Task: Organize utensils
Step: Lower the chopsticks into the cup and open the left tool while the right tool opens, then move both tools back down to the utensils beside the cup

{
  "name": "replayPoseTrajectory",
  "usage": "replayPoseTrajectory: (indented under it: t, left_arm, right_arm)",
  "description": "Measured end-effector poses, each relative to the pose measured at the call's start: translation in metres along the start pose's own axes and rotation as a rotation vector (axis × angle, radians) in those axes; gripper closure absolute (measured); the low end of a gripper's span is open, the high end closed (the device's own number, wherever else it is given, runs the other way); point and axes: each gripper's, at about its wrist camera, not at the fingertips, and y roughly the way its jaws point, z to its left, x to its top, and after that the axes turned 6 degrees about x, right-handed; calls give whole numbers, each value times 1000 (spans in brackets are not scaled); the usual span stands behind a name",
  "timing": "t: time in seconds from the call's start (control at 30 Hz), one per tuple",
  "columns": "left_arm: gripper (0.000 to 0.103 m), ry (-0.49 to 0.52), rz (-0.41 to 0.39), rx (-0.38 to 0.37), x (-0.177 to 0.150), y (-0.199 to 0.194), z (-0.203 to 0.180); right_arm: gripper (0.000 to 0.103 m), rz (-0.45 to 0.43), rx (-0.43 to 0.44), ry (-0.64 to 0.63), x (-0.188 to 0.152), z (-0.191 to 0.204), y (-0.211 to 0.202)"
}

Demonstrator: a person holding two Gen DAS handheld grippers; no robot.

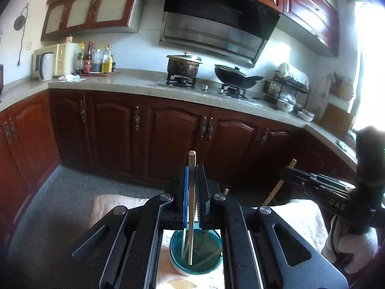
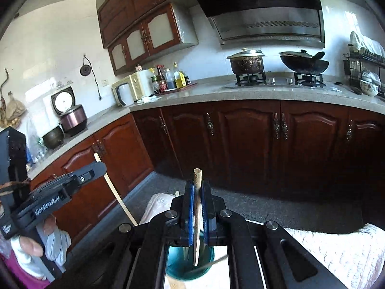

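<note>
Both tools over the teal cup

Left tool (image 1: pixel 191 183) clamps a chopstick (image 1: pixel 191 207); right tool (image 2: pixel 196 202) clamps another chopstick (image 2: pixel 197 216); both above teal cup (image 1: pixel 211 265).

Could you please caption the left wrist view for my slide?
Left gripper shut on a chopstick over a teal cup.

"DAS" on right gripper (image 1: pixel 286 169), "GenRobot.AI" on left gripper (image 2: pixel 96 167)

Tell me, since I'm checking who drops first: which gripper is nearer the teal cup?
Hard to call. Left gripper and right gripper each hold a chopstick directly over the teal cup, tips inside its mouth.
</note>
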Motion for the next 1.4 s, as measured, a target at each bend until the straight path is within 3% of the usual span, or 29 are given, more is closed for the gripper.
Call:
replayPoseTrajectory:
  t: [0.27,0.63,0.77,0.83,0.87,0.9,0.93,1.03,1.17,1.23,1.4]
  left_arm:
    - [99,10,73,55,-32,53,3]
    - [99,10,182,62,-70,81,-2]
    - [99,1,196,72,-73,79,-1]
    - [98,-2,203,74,-74,78,-2]
    - [98,-1,205,75,-75,77,-2]
    - [97,-2,207,74,-74,77,-3]
    - [92,-4,209,73,-74,77,-3]
    - [77,-13,212,64,-77,73,-3]
    - [74,-15,221,59,-80,68,-4]
    - [66,-11,219,58,-82,63,-5]
    - [57,4,224,67,-92,51,-11]
  right_arm:
    - [98,79,-25,-21,-16,-10,56]
    - [98,229,16,55,-53,-33,92]
    - [98,245,22,74,-58,-36,91]
    - [94,254,11,78,-58,-37,90]
    - [86,256,10,80,-59,-37,89]
    - [78,256,9,81,-59,-37,88]
    - [77,254,10,80,-59,-36,86]
    - [77,258,8,71,-60,-34,82]
    - [77,253,7,68,-60,-29,71]
    - [76,242,10,68,-60,-26,62]
    - [73,214,13,58,-66,-17,38]
